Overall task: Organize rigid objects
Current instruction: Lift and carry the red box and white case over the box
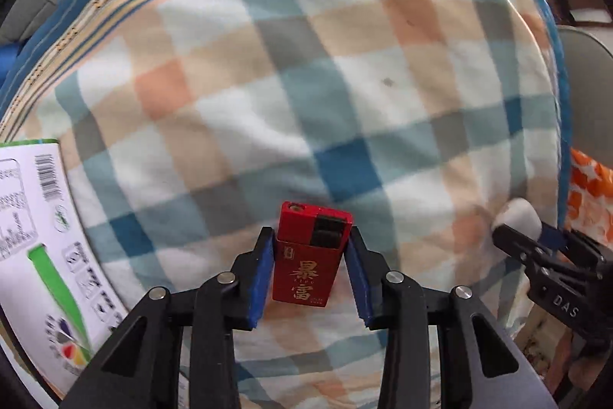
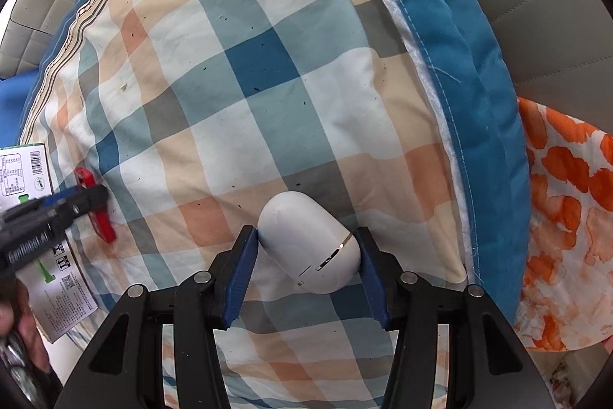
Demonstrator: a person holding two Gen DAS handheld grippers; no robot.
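Both hand-held grippers are loaded: the left hand-held gripper (image 1: 310, 265) is clamped on a red lighter (image 1: 309, 253) at lower centre of its view, and the right hand-held gripper (image 2: 306, 265) is clamped on a white oval case (image 2: 310, 246) at lower centre of its own, both over a checked quilt (image 1: 306, 83). I judge the step to be carrying the two picked-up items, with placing yet to come; the next move calls for choosing a spot, perhaps beside the printed box (image 1: 34, 236) at the left edge, and lowering each piece before the jaws part. Only the right view shows the quilt's blue border (image 2: 459, 64) and an orange-patterned cloth (image 2: 567, 217) clearly, while the left view reads the lighter's gold characters
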